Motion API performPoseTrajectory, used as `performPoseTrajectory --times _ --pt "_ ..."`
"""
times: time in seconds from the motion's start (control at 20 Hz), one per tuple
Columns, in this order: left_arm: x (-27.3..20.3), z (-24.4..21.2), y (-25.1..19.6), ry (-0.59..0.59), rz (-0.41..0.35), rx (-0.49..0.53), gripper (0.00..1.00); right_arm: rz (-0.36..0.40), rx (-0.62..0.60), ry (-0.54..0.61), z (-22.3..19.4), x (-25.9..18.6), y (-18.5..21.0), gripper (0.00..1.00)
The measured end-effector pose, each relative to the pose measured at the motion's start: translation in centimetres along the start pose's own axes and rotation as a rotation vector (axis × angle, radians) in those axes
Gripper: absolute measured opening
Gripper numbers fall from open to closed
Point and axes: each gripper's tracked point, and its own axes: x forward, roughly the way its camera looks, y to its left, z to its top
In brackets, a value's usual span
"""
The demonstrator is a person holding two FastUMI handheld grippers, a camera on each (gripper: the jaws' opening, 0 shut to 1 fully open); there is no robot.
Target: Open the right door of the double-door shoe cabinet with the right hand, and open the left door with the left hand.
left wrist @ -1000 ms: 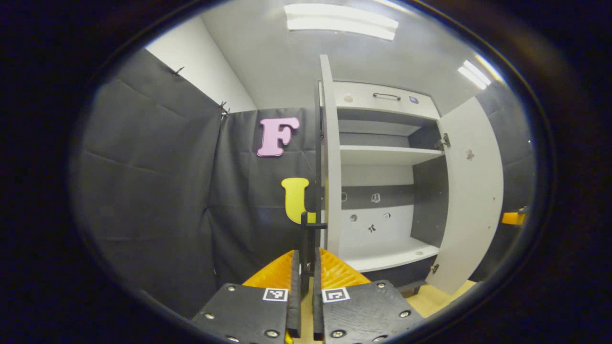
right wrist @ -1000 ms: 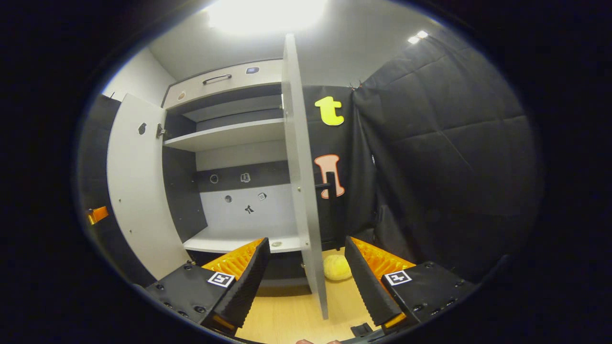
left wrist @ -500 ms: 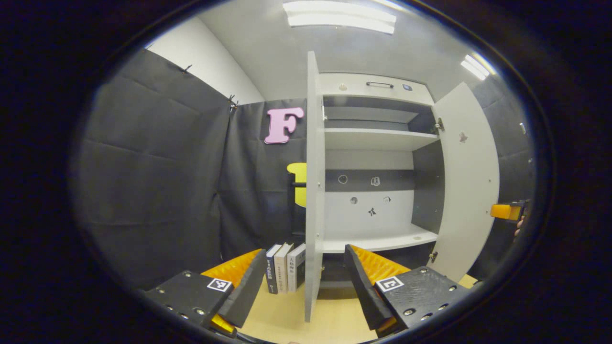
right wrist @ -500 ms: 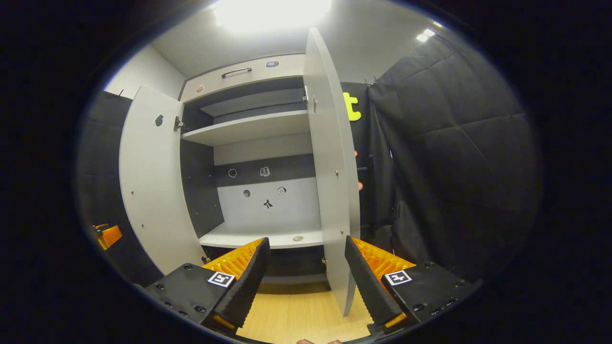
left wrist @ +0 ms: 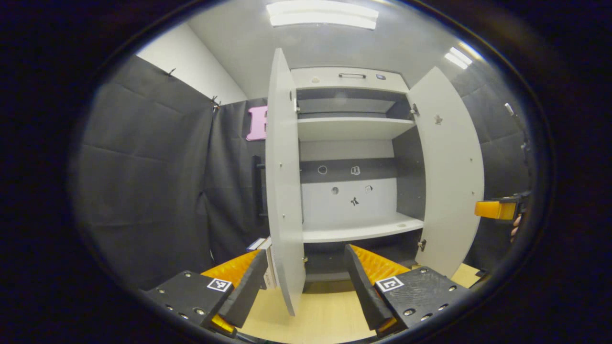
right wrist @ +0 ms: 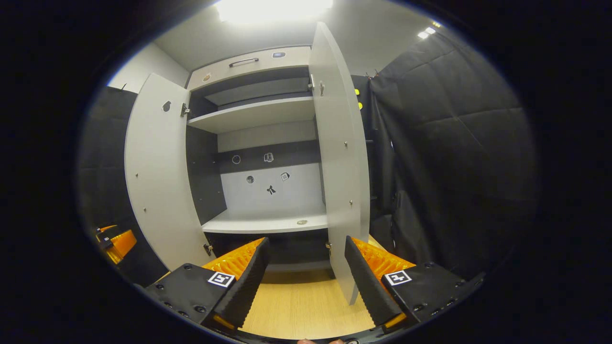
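left gripper [left wrist: 306, 279]: jaws spread wide, gripping nothing | right gripper [right wrist: 306, 274]: jaws spread wide, gripping nothing | both level, pointing forward | hand [left wrist: 514, 228] holding right gripper at far right of left gripper view

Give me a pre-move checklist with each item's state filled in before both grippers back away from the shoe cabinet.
1. Left door swung open: ok, it stands edge-on to the left gripper view.
2. Right door swung open: ok.
3. Left gripper released: ok, fingers spread, nothing pressed between them.
4. Right gripper released: ok, fingers spread and apart from the door edge.
5. Lower shelf free of shoes: ok, apart from a small round thing on it.
6. Books on the floor behind the left door are safe from it: cannot tell, mostly hidden.
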Motion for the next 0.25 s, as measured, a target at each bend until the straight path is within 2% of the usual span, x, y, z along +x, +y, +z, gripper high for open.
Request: performPoseTrajectory --times 0.25 --pt "1.05 -0.75 -1.49 0.016 -0.045 -0.03 0.9 -0.032 0.021 0.016 -0.81 0.06 -1.09 0.98"
